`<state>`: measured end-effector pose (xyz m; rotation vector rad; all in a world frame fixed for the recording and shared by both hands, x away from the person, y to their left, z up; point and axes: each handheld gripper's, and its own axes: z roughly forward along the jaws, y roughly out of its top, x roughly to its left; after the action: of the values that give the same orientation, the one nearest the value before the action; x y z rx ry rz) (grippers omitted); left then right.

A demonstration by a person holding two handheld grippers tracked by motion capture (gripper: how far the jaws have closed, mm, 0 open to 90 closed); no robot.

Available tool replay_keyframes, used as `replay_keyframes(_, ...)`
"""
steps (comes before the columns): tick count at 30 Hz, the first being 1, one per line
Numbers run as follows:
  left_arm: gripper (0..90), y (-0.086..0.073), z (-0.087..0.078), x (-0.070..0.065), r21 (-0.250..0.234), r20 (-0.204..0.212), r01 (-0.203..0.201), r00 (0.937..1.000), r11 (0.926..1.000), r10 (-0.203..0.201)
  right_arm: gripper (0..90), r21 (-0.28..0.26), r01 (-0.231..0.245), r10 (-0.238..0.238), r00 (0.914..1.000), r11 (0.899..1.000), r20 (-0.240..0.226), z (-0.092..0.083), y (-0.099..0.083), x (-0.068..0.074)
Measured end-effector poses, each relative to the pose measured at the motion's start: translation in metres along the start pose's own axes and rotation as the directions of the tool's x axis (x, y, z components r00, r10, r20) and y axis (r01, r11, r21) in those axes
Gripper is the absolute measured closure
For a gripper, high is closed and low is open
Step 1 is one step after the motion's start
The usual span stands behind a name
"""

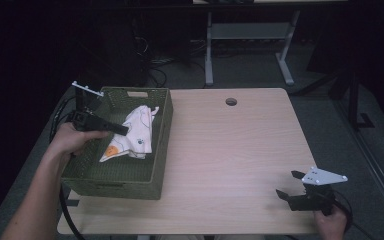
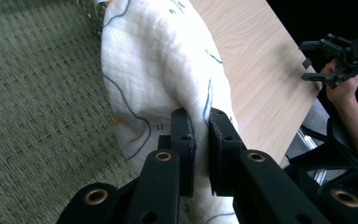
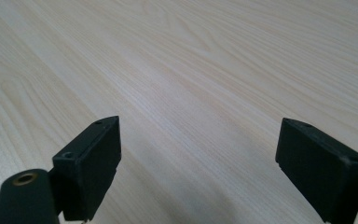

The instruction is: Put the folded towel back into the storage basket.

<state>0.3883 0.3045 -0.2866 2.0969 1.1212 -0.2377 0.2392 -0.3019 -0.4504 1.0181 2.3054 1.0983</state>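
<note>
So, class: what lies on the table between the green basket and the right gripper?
Nothing: in the high view, only bare wooden table stretches from the green basket to the right gripper.

White cloth [image 1: 136,131] with blue line print and an orange patch lies crumpled inside the green basket [image 1: 161,150].

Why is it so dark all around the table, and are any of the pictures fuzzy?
High view: light falls on the pale wooden table and the green woven basket; the room around is nearly black. Left gripper view: the white printed cloth is bright and a little soft, pinched by the left gripper. Right gripper view: the wood grain is clear, while the open right gripper looks slightly blurred.
</note>
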Motion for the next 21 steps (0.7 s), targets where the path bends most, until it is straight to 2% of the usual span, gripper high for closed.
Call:
replay_keyframes(5, 82.6, -0.003, 0.004, 0.007, 0.017, -0.02, 0.011, 0.9997, 0.9998, -0.011, 13.5, 0.001, -0.003, 0.003, 1.0, 1.0, 0.001, 0.0, 0.0, 0.0)
replay_keyframes(11, 82.4, -0.007, 0.01, 0.015, 0.067, -0.065, -0.002, 0.9979, 0.9978, 0.006, 13.5, 0.006, 0.001, -0.001, 1.0, 1.0, 0.0, 0.001, 0.0, 0.0)
replay_keyframes(13, 82.4, -0.008, 0.013, 0.018, 0.081, -0.082, -0.013, 0.9964, 0.9966, 0.019, 13.5, 0.007, -0.002, 0.002, 1.0, 1.0, 0.001, 0.001, 0.0, 0.001)
replay_keyframes(15, 82.3, -0.008, 0.018, 0.02, 0.122, -0.121, -0.035, 0.9913, 0.9919, 0.05, 13.6, 0.01, -0.002, 0.002, 1.0, 1.0, 0.003, 0.001, 0.0, 0.0)
replay_keyframes(21, 82.3, -0.009, 0.034, 0.027, 0.185, -0.135, -0.087, 0.9843, 0.9788, 0.113, 13.5, 0.007, -0.008, 0.008, 1.0, 1.0, 0.004, 0.001, 0.0, 0.001)
